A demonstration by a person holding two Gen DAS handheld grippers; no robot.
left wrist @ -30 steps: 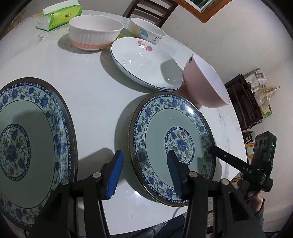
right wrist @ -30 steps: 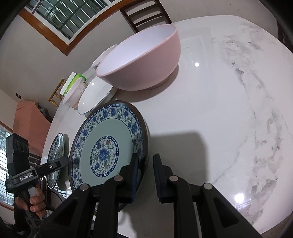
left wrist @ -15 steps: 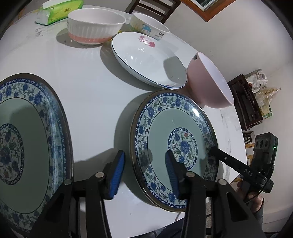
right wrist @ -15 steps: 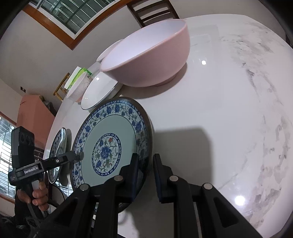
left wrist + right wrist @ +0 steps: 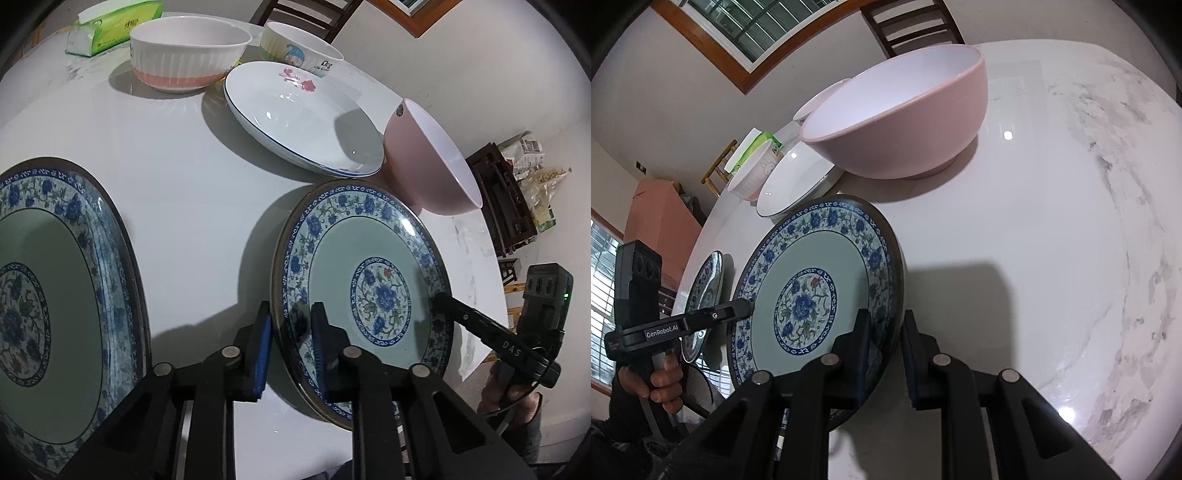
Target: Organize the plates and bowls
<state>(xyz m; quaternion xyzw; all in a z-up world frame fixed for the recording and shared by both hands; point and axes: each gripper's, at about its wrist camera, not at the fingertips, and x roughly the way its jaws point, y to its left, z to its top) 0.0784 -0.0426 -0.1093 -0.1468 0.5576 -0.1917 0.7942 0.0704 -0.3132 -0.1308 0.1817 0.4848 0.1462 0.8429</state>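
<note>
A blue floral plate (image 5: 369, 295) (image 5: 812, 295) sits tilted at the near edge of the white marble table (image 5: 177, 192), held from both sides. My left gripper (image 5: 290, 332) straddles its left rim, jaws closing, blue pads against the rim above and below. My right gripper (image 5: 882, 332) is shut on the opposite rim. One finger of each gripper shows in the other's view: the right one (image 5: 461, 314), the left one (image 5: 720, 314). A second, matching floral plate (image 5: 55, 295) (image 5: 705, 284) lies flat to the left.
Behind the held plate stand a pink bowl (image 5: 424, 166) (image 5: 905, 129) and a white deep plate (image 5: 303, 118). Farther back are a ribbed white bowl (image 5: 184, 55), a small cartoon bowl (image 5: 299, 48), a tissue pack (image 5: 110, 26) and a chair (image 5: 912, 26).
My left gripper's jaws have narrowed from wide apart to close around the floral plate's left rim. The right gripper stays shut on the other rim, and the plate stands more tilted.
</note>
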